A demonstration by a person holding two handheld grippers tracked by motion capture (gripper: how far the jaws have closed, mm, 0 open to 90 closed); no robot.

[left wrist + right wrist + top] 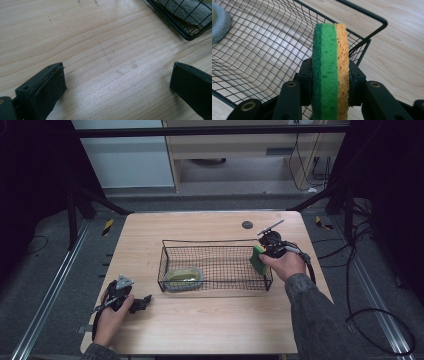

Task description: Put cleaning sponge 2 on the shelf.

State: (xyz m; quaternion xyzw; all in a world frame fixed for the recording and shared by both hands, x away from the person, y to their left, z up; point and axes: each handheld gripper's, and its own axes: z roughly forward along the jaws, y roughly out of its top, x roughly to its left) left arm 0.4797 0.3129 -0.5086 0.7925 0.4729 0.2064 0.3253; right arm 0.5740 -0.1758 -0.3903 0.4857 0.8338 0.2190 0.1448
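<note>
The right gripper (330, 82) clamps the green-and-yellow rectangular sponge (330, 65) on edge between its jaws, above the right end of the black wire basket (262, 62). The left gripper (117, 82) rests on the wooden table (100, 50), jaws apart.

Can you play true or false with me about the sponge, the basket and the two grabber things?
1. The right gripper squeezes a green and yellow sponge. True.
2. The sponge already lies flat on the basket floor. False: it stands on edge between the jaws, at the right end of the wire basket.
3. The left gripper holds a sponge too. False: its jaws stand wide apart over bare table.
4. Another grey-edged sponge sits inside the basket, at its left end. True.
5. The basket is made of solid plastic. False: it is black wire mesh you can see through.
</note>
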